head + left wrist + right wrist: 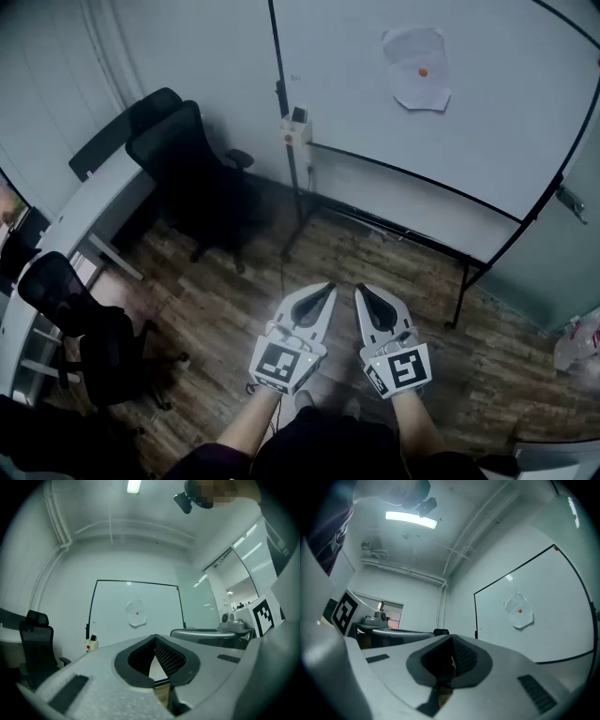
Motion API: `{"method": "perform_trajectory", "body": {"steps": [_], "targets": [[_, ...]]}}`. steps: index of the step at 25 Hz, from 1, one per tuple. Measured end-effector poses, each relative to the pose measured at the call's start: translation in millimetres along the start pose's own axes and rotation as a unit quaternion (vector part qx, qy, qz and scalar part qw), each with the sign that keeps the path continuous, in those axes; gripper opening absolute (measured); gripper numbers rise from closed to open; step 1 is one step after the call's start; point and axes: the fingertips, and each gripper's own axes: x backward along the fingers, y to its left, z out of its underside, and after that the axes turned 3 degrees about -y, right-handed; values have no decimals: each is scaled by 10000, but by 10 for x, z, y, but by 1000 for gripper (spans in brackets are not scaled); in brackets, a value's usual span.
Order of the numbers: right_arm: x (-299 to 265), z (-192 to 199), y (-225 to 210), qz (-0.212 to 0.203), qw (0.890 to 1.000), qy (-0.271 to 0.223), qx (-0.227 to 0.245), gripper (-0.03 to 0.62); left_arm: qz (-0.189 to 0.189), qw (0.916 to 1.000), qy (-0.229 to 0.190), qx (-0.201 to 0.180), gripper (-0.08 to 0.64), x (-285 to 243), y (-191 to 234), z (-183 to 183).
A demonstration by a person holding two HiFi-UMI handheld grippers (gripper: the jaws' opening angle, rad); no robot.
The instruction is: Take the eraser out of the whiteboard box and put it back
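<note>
The left tongs (327, 287) and the right tongs (360, 289) are both closed on nothing, side by side above the wooden floor (216, 300). The eraser (298, 114) sits in the whiteboard box (295, 134) on the left frame of the whiteboard (469, 131), well apart from them.

White whiteboard (356, 103), black-edged; paper (412, 47) white, orange dot (423, 71); box (296, 129) seemingly cream, red-spotted.

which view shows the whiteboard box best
The head view: the box sits clear on the left edge of the whiteboard, something dark poking from its top. The left gripper view shows it small and far off; the right gripper view doesn't show it.
</note>
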Motion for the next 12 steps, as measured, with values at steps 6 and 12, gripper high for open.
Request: {"method": "perform_trajectory", "body": {"steps": [6,12], "targets": [[-19,28,-6,-2,10000,28,-7,2,-35,10000,-74,4,5,-23,20,-19],[-19,72,18,-90,9999,87,-45,2,-90,9999,-52,80,5,-12,42,16]]}}
